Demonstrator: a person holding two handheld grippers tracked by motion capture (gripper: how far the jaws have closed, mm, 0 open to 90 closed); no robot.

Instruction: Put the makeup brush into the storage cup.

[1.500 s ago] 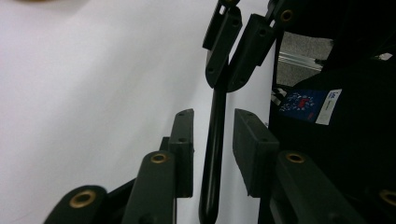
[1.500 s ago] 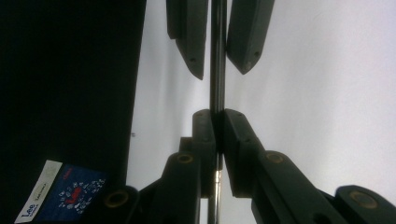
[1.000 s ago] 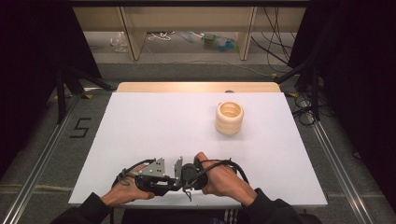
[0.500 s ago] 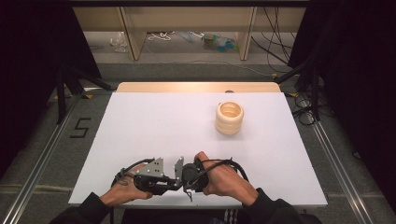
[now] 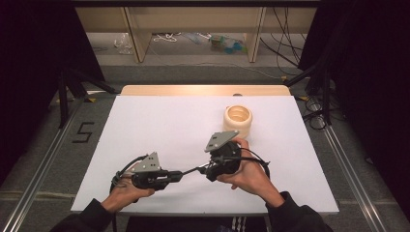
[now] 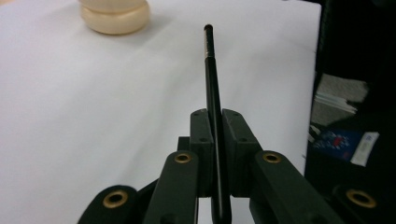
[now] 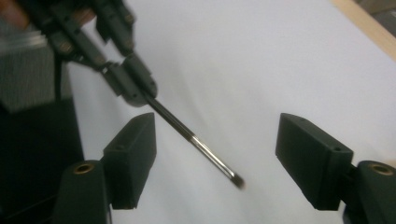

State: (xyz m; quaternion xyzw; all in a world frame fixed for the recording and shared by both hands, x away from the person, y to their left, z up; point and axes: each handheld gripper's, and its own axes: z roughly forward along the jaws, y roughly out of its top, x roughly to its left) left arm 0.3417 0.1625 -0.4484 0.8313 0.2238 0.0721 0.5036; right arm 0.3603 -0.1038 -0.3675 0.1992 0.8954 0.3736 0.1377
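A thin black pen with a metal band near its tip sticks out from my left gripper, which is shut on its rear part. In the high view the left gripper lies low near the table's front edge and points right. My right gripper faces it with its jaws wide open. The pen's tip lies between those open jaws of the right gripper without touching either one. A cream ribbed holder stands upright beyond the right hand.
The white table top has a wooden strip along its far edge. Black cables trail from both grippers. Beyond the table's right edge, papers and a blue packet lie on the floor.
The two grippers were pressed together near the front edge. The right gripper has drawn away to the right and farther up the table, and the pen now spans the gap between them.
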